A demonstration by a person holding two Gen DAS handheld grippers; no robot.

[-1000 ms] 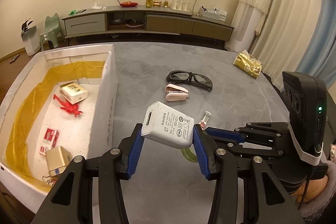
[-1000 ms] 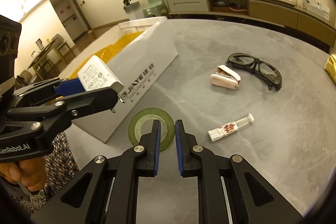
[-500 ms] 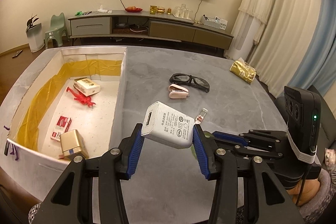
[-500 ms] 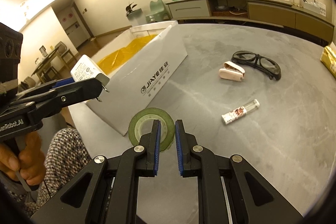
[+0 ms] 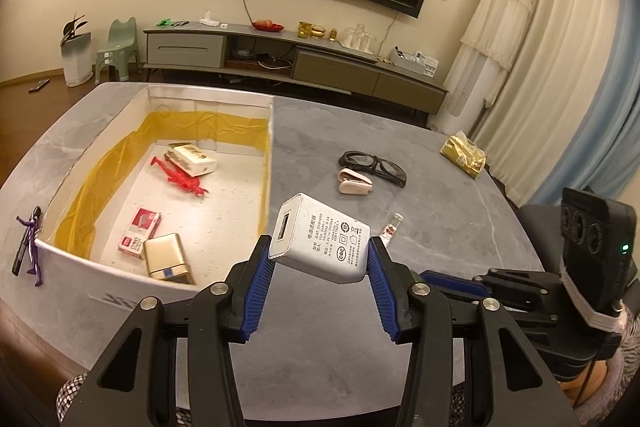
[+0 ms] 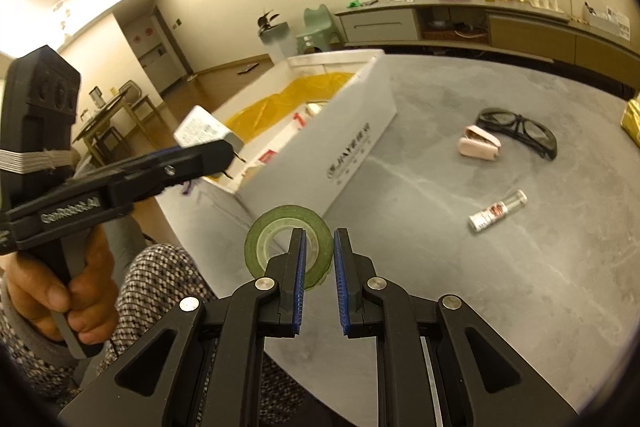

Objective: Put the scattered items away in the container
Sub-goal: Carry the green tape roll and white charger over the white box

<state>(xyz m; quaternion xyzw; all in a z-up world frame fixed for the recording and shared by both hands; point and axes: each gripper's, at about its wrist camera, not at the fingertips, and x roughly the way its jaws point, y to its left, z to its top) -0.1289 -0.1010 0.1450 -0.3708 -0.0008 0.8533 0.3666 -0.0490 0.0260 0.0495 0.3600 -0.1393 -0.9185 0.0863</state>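
My left gripper (image 5: 318, 259) is shut on a white USB charger (image 5: 318, 245), held tilted in the air just right of the white box (image 5: 270, 155) with yellow lining. In the right wrist view the left gripper (image 6: 208, 151) carries the charger (image 6: 200, 131) near the box's (image 6: 352, 131) near corner. My right gripper (image 6: 319, 255) is shut on the wall of a green tape roll (image 6: 276, 227), one finger in the ring. Black glasses (image 5: 372, 167), a pink stapler (image 5: 354, 183) and a small vial (image 5: 390, 229) lie on the grey table (image 5: 440, 211).
Inside the box lie a red figure (image 5: 180, 179), a cream packet (image 5: 192, 157), a red-white pack (image 5: 140, 229) and a gold box (image 5: 166, 259). A gold packet (image 5: 464, 155) sits at the table's far right. A purple figure (image 5: 30, 247) lies left of the box.
Both grippers have risen and drawn back from the table. The left one has carried the charger leftward, closer to the box. The tape roll has stayed between the right fingers.
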